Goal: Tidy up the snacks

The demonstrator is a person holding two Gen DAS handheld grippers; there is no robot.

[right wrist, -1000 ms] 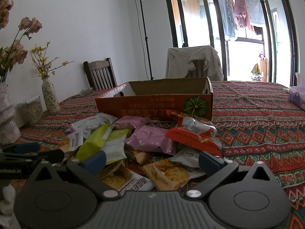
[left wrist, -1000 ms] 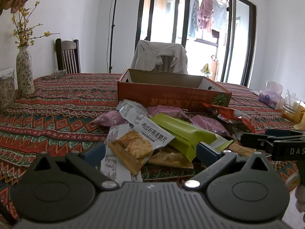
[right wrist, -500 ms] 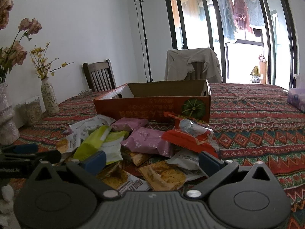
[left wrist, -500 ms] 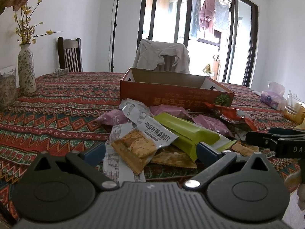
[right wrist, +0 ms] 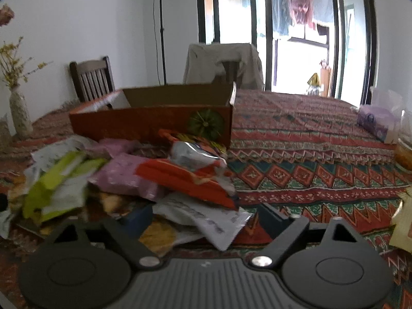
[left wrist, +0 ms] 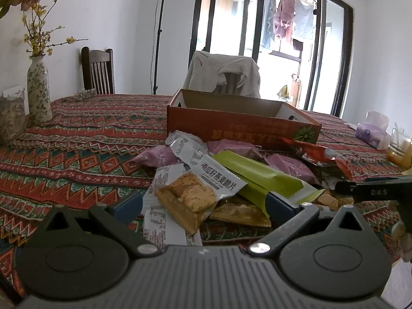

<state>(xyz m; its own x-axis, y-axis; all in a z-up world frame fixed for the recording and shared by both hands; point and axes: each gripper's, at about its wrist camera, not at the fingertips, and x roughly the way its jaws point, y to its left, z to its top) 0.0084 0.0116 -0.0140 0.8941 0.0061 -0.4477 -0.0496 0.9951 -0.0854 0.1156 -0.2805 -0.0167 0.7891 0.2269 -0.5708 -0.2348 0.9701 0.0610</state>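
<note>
A heap of snack packets lies on the patterned tablecloth (left wrist: 77, 149) in front of an open orange cardboard box (left wrist: 239, 126), also in the right wrist view (right wrist: 152, 121). My left gripper (left wrist: 203, 203) is open, its fingers on either side of a biscuit packet (left wrist: 195, 190) with a green packet (left wrist: 257, 175) behind it. My right gripper (right wrist: 203, 213) is open, low over a white packet (right wrist: 206, 219) and a red packet (right wrist: 185, 177). Purple packets (right wrist: 123, 177) lie between. The right gripper also shows at the right edge of the left wrist view (left wrist: 373, 190).
A flowered vase (left wrist: 38, 90) and a glass jar (left wrist: 10, 116) stand at the table's left. A tissue pack (right wrist: 378, 121) and a glass (left wrist: 399, 146) stand at the right. Two chairs (left wrist: 97, 69) stand behind the table. A yellow packet (right wrist: 401, 224) lies at the right edge.
The right gripper has moved forward and to the right, closer to the red and white packets; its view is blurred. The left gripper has edged slightly forward. Both remain open.
</note>
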